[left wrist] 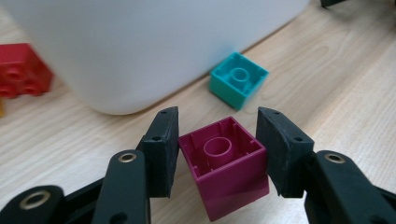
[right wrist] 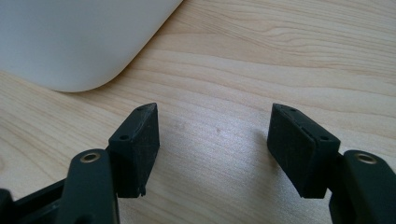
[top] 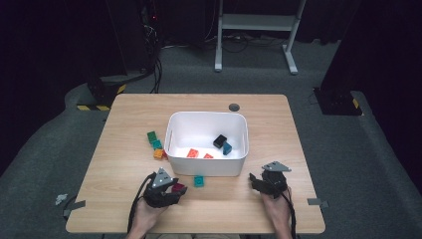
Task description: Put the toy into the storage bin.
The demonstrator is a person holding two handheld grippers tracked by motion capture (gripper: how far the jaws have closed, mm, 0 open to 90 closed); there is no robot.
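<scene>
A magenta brick (left wrist: 229,172) sits hollow side up and tilted between the pads of my left gripper (left wrist: 218,128), which is shut on it just above the table. In the high view this gripper (top: 171,191) and the brick (top: 178,188) are near the table's front edge, left of centre. A teal brick (left wrist: 238,79) lies on the wood just beyond, against the white bin (left wrist: 140,46). My right gripper (top: 255,180) rests at the front right, open. Between its fingers (right wrist: 212,121) there is only bare wood.
The white bin (top: 206,115) stands mid-table and holds a black brick (top: 219,141), a blue one (top: 227,148) and two orange-red ones (top: 192,153). Green (top: 152,136), teal (top: 157,144) and orange (top: 158,153) bricks lie at its left. A red brick (left wrist: 21,70) lies at the left.
</scene>
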